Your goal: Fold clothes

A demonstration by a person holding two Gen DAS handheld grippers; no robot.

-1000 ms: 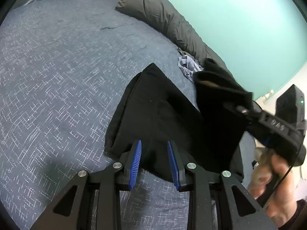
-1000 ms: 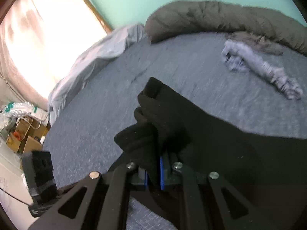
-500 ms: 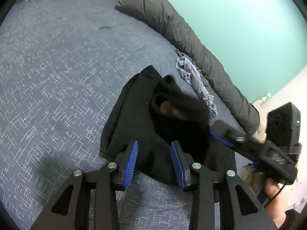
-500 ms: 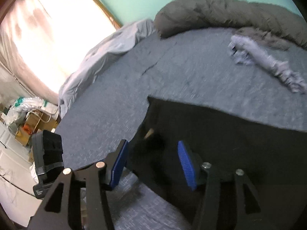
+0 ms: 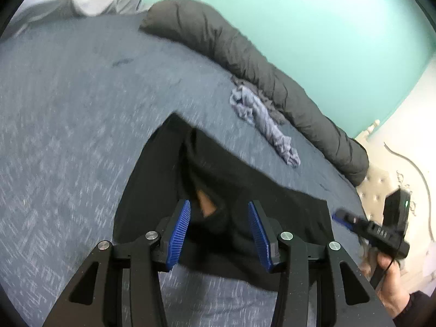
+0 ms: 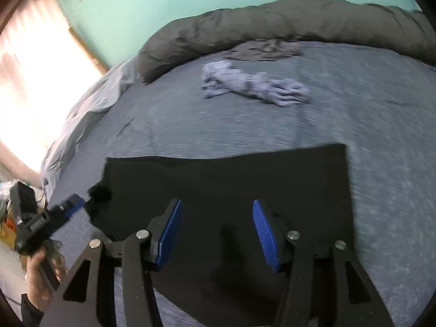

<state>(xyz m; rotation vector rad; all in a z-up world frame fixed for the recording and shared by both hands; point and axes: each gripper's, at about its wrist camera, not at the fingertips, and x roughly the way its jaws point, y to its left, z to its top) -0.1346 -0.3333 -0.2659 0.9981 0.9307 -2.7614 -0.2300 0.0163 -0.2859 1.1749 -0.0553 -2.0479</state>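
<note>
A big blue bed [image 5: 68,114] fills most of both views. A long dark gray quilt [image 5: 245,54] is rolled up along its far side, by the green wall [image 5: 313,13]. In the middle of the bed lies the black cloth [image 6: 245,179], spread mostly flat, with a bumpy fold at one end. Near the quilt sits a small crumpled gray rag [image 6: 253,87], well apart from the black cloth.

The left claw [image 5: 218,234] is over the bumpy end of the cloth. Its jaws are opening, and the lump sits between them, but the pads do not squeeze it. The right claw [image 6: 215,229] hangs over the flat part with its jaws half wide, holding nothing.

I think the fold has just been laid down and let go. To do it well, pull both claws away gently so the cloth does not drag. Then smooth the lump and line up the edges before the next fold.
</note>
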